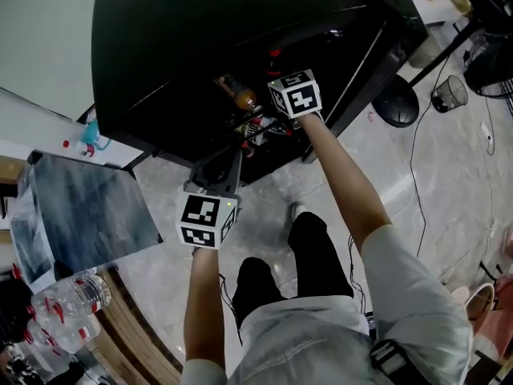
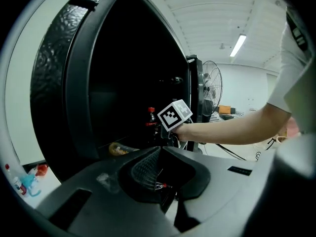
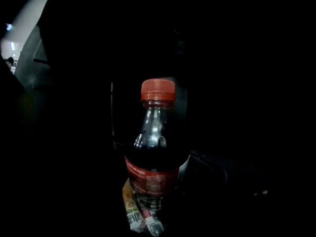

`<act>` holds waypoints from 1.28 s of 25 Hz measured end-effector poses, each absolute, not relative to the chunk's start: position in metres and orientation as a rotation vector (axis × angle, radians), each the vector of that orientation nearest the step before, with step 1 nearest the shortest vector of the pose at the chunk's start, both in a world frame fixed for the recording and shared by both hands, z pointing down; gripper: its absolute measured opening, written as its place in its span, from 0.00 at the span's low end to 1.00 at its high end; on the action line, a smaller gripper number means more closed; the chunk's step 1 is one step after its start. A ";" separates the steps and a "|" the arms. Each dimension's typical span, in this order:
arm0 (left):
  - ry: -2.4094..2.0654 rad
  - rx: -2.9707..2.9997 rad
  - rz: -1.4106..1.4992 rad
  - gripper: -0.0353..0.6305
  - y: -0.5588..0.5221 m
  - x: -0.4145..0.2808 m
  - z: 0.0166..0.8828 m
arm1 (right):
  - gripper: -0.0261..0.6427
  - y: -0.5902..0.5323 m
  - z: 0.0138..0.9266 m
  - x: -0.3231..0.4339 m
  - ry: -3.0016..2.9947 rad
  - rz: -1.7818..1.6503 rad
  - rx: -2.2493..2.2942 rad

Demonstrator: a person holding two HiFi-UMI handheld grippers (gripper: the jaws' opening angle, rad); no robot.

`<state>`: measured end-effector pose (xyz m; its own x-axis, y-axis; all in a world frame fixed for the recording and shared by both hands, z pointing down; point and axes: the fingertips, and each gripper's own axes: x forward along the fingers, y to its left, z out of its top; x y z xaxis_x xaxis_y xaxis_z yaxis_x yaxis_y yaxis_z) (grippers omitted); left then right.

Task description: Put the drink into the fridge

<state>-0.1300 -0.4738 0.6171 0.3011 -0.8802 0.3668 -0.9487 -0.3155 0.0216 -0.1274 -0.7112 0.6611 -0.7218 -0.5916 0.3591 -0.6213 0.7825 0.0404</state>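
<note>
A cola bottle with a red cap and red label stands upright in the dark fridge. My right gripper reaches into the opening and is shut on it; its fingers are lost in the dark. In the left gripper view the cola bottle shows just left of the right gripper's marker cube. An amber drink bottle lies on its side on the shelf beside it. My left gripper hangs in front of the fridge, lower down, jaws together with nothing between them.
The fridge door is swung open at the left. Several water bottles lie at the bottom left. A round black stand base and a wire basket sit on the floor to the right. A fan stands beyond the fridge.
</note>
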 end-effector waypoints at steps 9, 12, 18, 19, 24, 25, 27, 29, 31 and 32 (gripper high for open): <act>-1.669 2.325 0.424 0.07 -0.475 -0.128 0.627 | 0.50 -0.734 0.665 -0.147 -2.670 0.071 0.936; -1.669 2.323 0.419 0.07 -0.474 -0.129 0.625 | 0.50 -0.735 0.662 -0.147 -2.688 0.062 0.948; -1.653 2.323 0.397 0.07 -0.468 -0.126 0.620 | 0.52 -0.733 0.662 -0.147 -2.671 0.159 0.914; -1.647 2.331 0.391 0.07 -0.467 -0.125 0.616 | 0.52 -0.731 0.660 -0.145 -2.661 0.173 0.919; -1.617 2.340 0.380 0.07 -0.449 -0.123 0.598 | 0.56 -0.718 0.660 -0.125 -2.571 0.236 1.014; -1.614 2.335 0.381 0.08 -0.444 -0.124 0.594 | 0.57 -0.714 0.659 -0.121 -2.554 0.241 1.029; -1.607 2.323 0.385 0.08 -0.434 -0.127 0.586 | 0.59 -0.705 0.659 -0.110 -2.512 0.256 1.050; -1.596 2.312 0.388 0.08 -0.424 -0.129 0.578 | 0.59 -0.696 0.661 -0.097 -2.470 0.300 1.068; -1.582 2.305 0.395 0.08 -0.413 -0.131 0.571 | 0.59 -0.683 0.659 -0.084 -2.438 0.353 1.091; -1.576 2.303 0.400 0.07 -0.407 -0.132 0.568 | 0.59 -0.677 0.655 -0.078 -2.432 0.372 1.100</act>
